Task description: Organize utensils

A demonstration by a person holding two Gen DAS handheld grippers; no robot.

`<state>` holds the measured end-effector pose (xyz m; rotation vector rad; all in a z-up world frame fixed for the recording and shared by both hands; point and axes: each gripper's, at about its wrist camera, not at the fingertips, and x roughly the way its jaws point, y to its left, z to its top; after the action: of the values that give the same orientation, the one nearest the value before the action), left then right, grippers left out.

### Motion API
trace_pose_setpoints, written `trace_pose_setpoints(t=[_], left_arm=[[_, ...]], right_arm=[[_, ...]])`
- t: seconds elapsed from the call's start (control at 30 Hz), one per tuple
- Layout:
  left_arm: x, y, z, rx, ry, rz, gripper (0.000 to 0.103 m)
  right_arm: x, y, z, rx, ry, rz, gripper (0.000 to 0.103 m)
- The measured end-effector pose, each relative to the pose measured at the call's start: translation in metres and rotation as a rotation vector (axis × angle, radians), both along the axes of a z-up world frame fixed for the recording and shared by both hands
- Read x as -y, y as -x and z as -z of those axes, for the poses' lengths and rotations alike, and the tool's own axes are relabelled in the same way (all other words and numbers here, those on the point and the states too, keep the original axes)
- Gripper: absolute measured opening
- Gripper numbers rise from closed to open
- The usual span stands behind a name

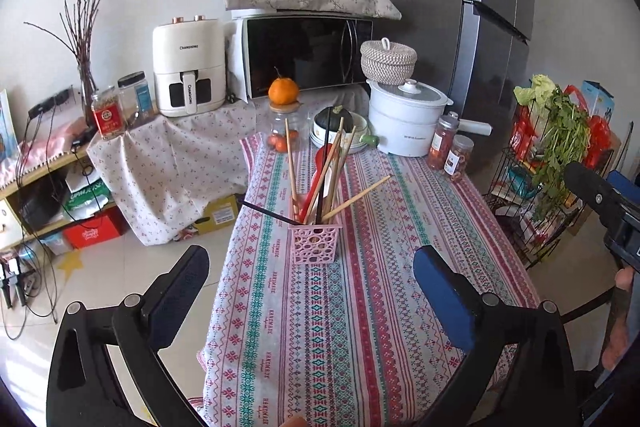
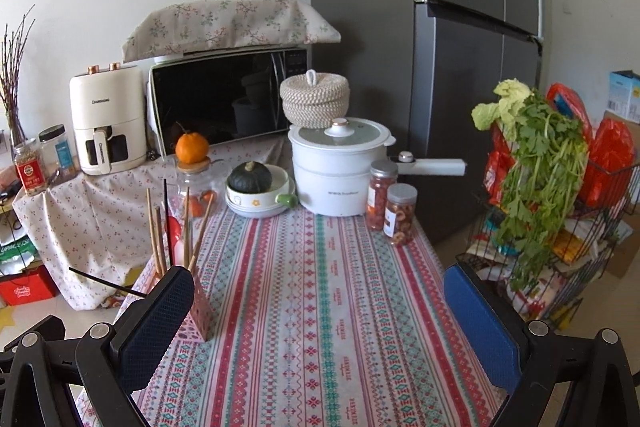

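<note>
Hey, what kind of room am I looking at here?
Most likely a home kitchen or dining corner: a microwave and air fryer against the wall, a tall fridge, and a cloth-covered table with chopsticks in a pink holder.

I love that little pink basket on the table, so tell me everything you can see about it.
The pink utensil basket is a small square holder, seemingly plastic, with walls pierced by round holes. It stands upright on the patterned tablecloth, holding wooden chopsticks, black chopsticks and a red spoon, which lean outward. No claw touches it.
</note>
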<state>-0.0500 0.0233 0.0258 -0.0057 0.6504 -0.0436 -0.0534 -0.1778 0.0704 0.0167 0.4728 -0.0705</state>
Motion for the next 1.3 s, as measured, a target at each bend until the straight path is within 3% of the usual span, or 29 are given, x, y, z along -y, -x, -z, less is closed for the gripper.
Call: trace_pose_setpoints(t=[0.37,1.3], left_arm=[[0.007,-0.006,0.004,0.003,-0.005,-0.014,0.103],[-0.003,-0.007,0.008,0.012,0.012,-0.042,0.103]], right_arm=[[0.0,-0.011,0.018,-0.062,0.031,-0.007,0.103],[-0.009,-0.015,0.024,-0.087,0.045,-0.018,0.103]])
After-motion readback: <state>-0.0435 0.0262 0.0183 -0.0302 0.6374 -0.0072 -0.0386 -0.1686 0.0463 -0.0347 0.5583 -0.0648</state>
